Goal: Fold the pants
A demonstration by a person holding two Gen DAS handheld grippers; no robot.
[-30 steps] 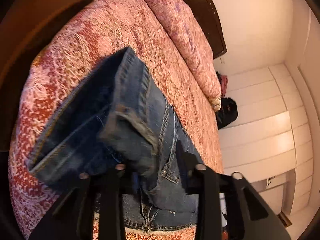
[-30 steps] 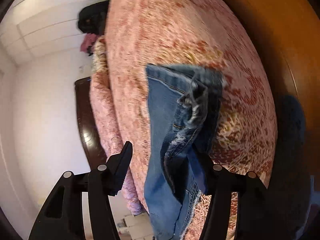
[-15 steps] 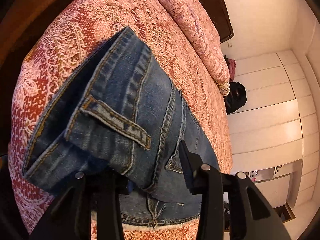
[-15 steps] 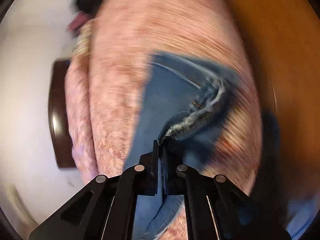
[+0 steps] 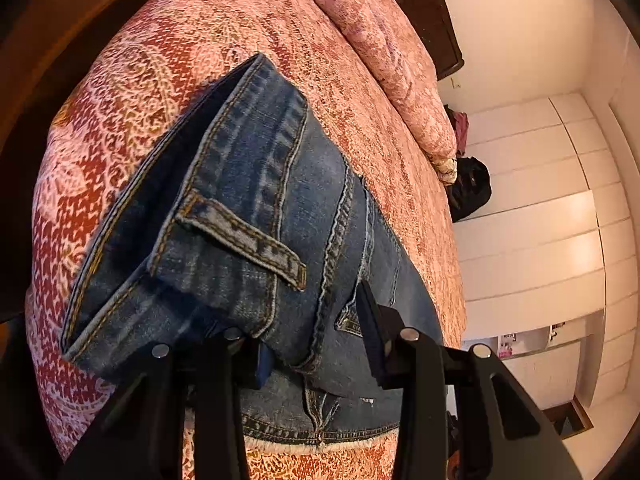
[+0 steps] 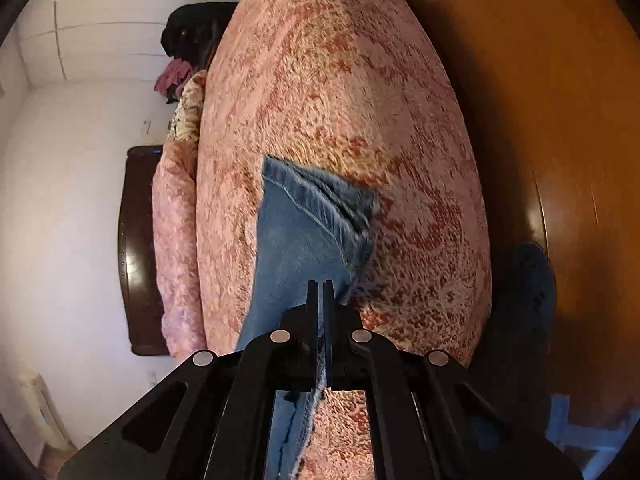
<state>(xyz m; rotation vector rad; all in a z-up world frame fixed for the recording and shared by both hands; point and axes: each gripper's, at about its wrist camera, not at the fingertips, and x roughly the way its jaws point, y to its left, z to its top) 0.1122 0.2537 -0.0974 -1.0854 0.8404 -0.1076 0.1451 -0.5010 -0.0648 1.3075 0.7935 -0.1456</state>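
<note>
Blue denim pants [image 5: 256, 216] lie on a bed with a pink and red patterned bedspread [image 5: 132, 92]. In the left wrist view the waistband with a belt loop bulges up between the fingers of my left gripper [image 5: 312, 344], whose jaws stand apart around the fabric. In the right wrist view my right gripper [image 6: 320, 292] is shut on the frayed leg-hem end of the pants [image 6: 304, 232], which drape away over the bedspread [image 6: 340, 80].
A pink rolled quilt [image 5: 384, 52] lies along the dark wooden headboard [image 5: 432, 12]. A black bag [image 5: 468, 188] sits by white wardrobe panels [image 5: 540, 220]. Wooden floor [image 6: 560, 100] runs beside the bed. A dark blue slipper [image 6: 528, 280] is on the floor.
My right gripper closed from wide open onto the frayed hem. My left gripper moved closer along the waistband, which now fills more of its view.
</note>
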